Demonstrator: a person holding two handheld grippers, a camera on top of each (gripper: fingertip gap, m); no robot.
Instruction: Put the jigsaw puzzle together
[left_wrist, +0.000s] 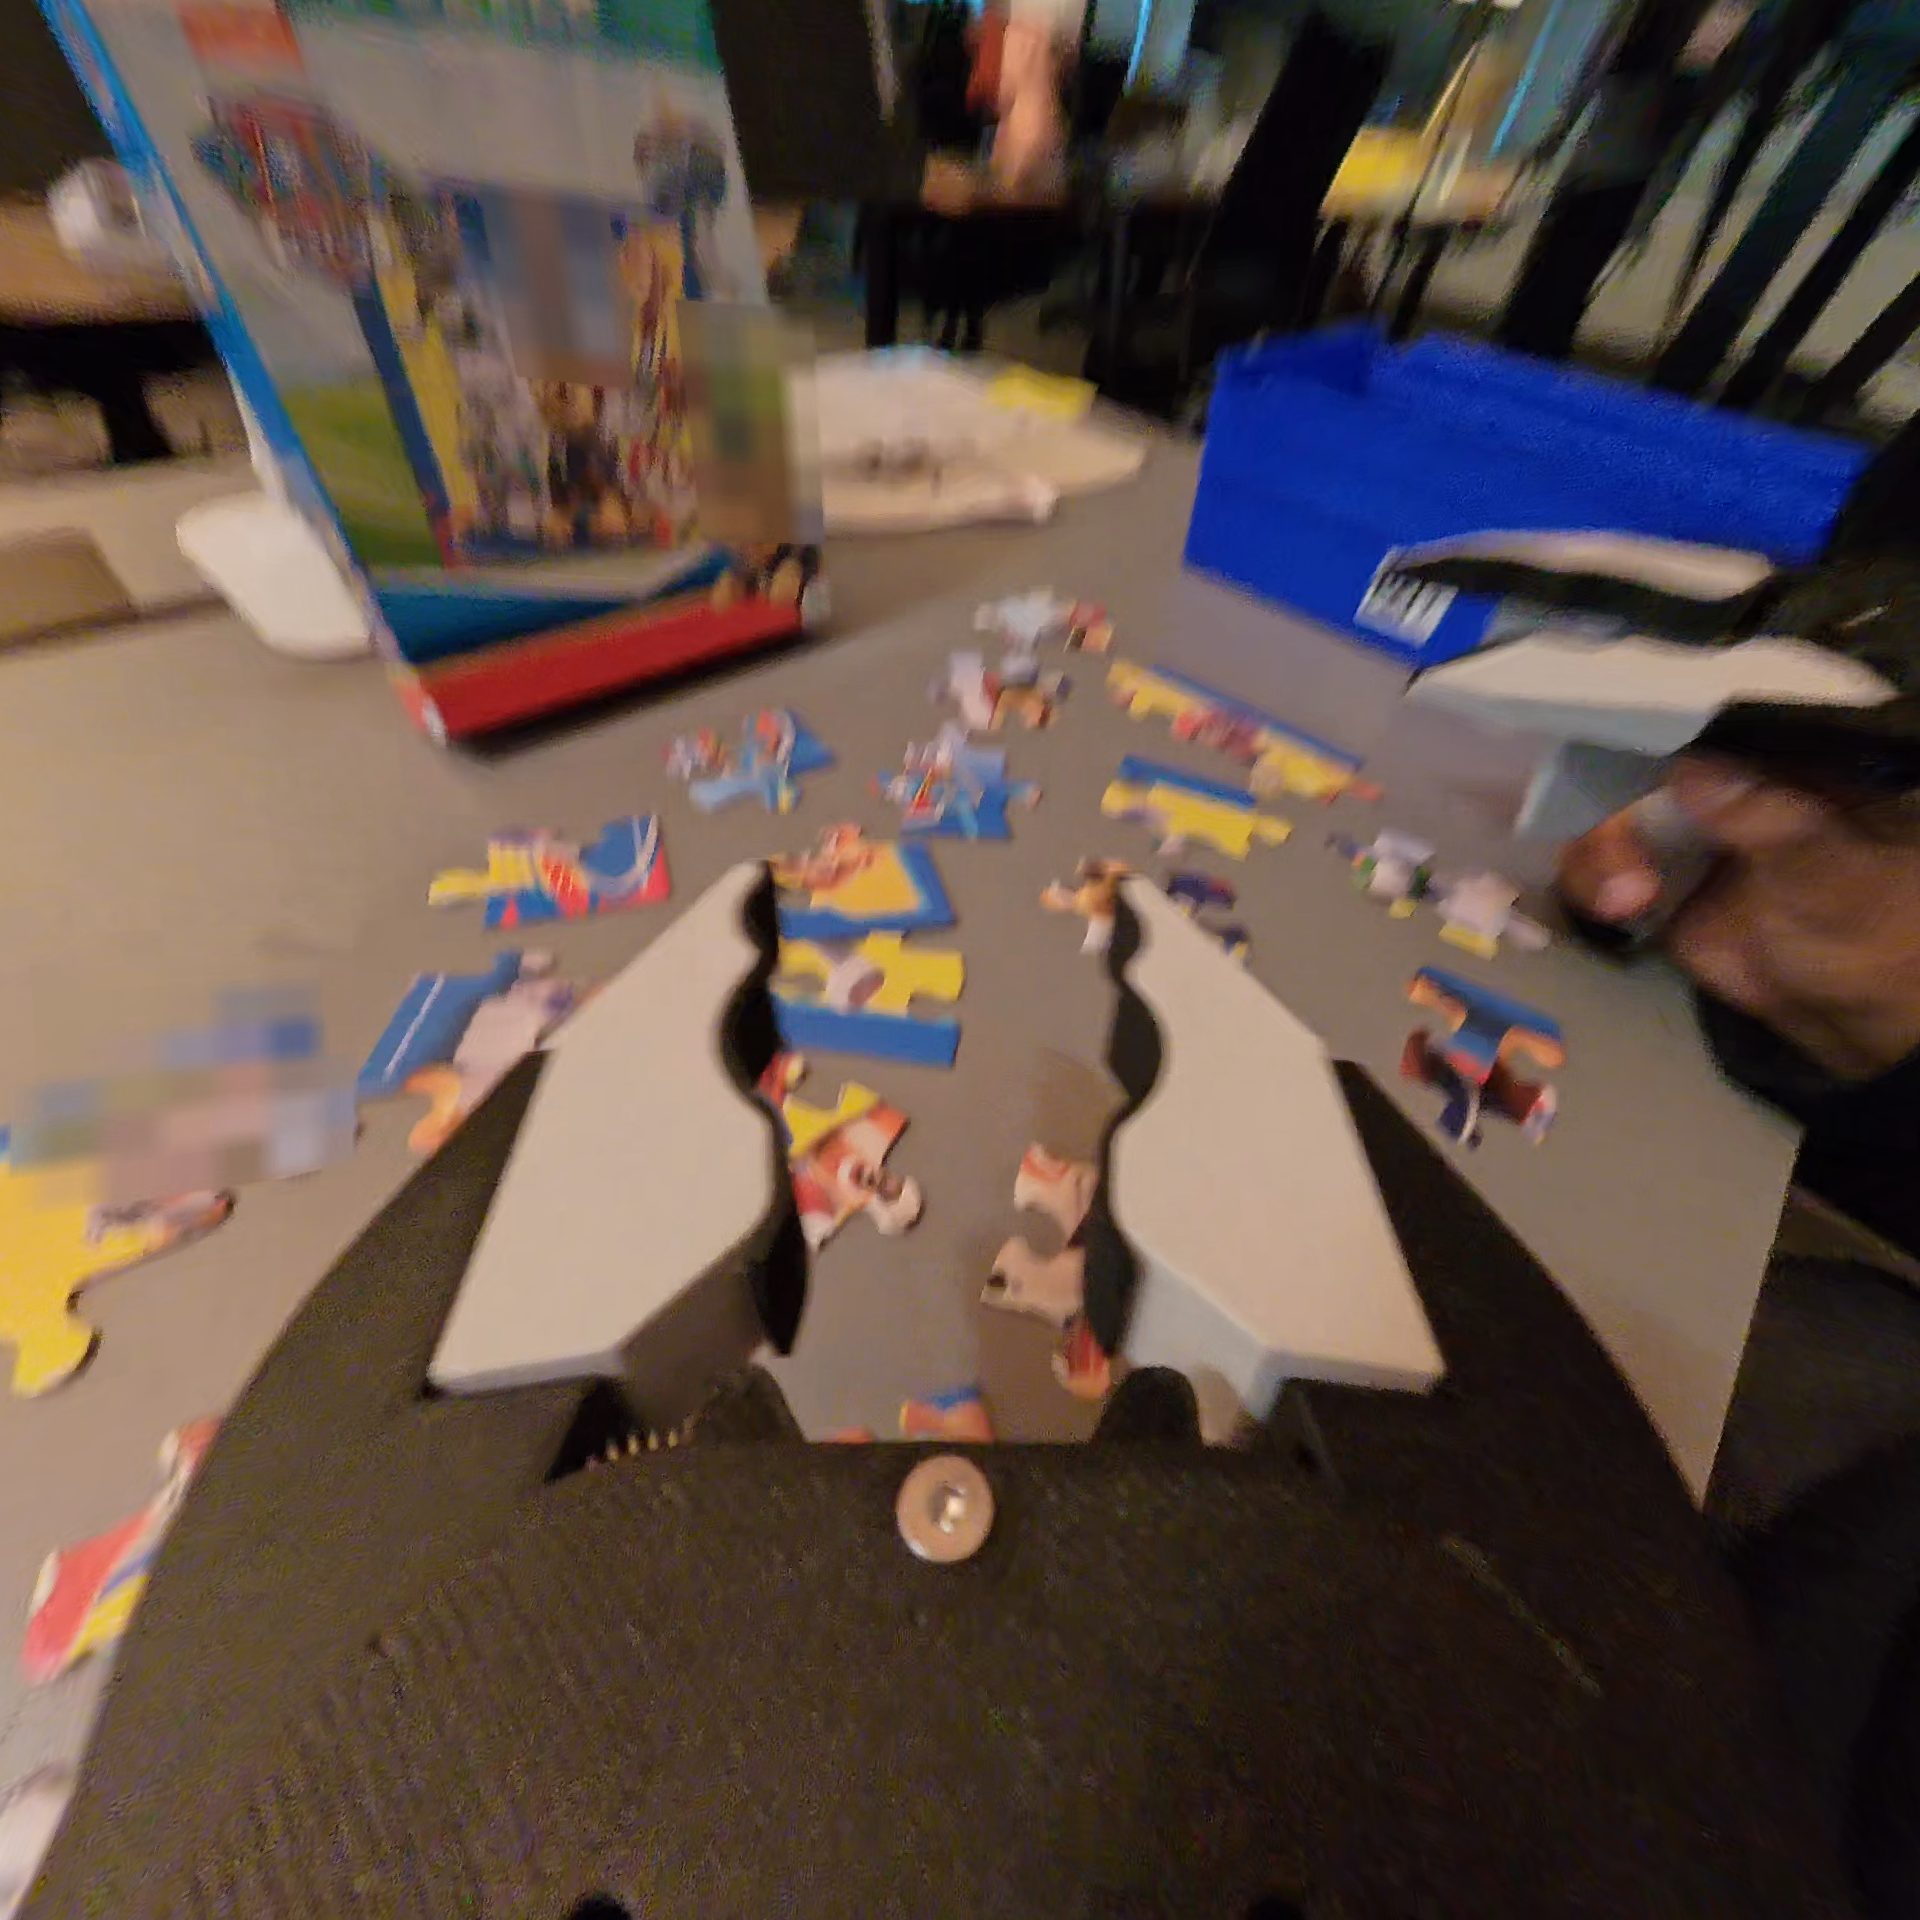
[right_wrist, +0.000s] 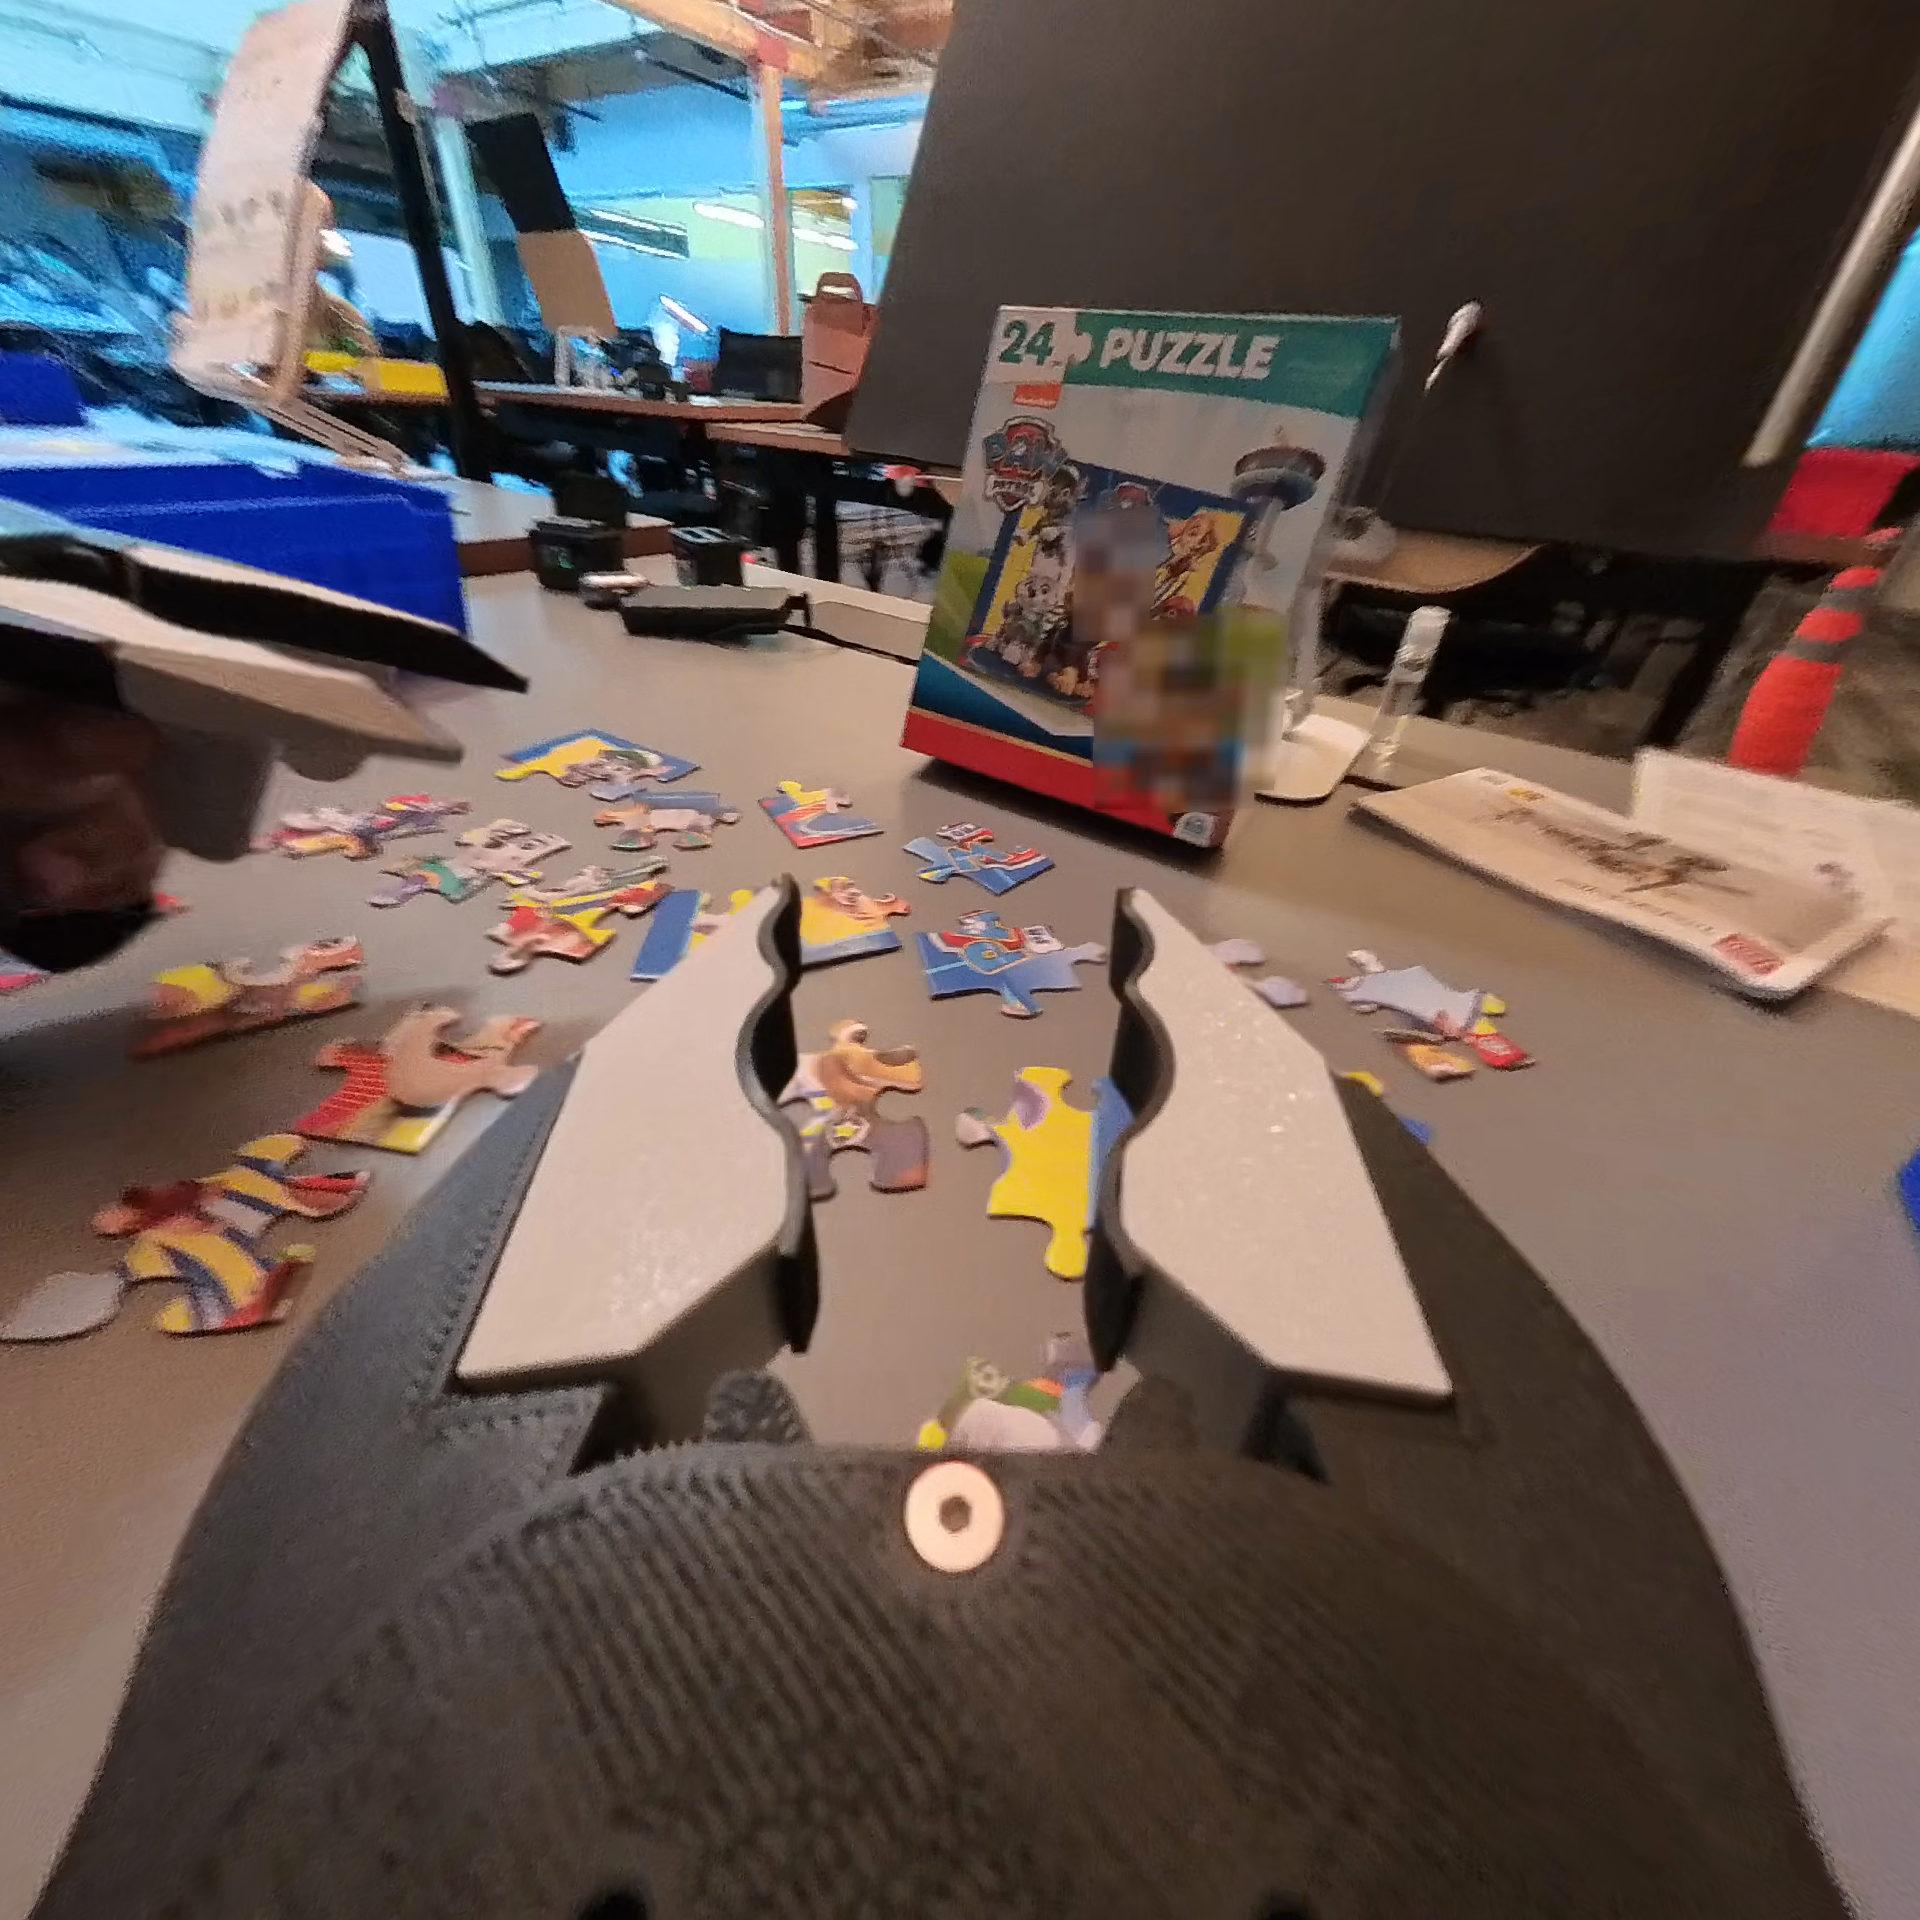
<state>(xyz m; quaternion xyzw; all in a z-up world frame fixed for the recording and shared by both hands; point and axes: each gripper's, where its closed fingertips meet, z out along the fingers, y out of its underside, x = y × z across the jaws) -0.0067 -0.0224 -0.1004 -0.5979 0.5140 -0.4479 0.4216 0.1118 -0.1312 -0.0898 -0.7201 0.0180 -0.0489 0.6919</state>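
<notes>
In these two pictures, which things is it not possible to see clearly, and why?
- Left wrist view: motion blur smears the colourful cardboard puzzle pieces; their pictures are unreadable.
- Right wrist view: the open right tongs cover part of the yellow puzzle piece.
- Right wrist view: the blue plastic bin is cut off by the left edge.

Both wrist cameras low, close over grey table (right_wrist: 1558, 1195); facing puzzle box (left_wrist: 499, 416), sharing scattered pieces (right_wrist: 862, 1101).
</notes>
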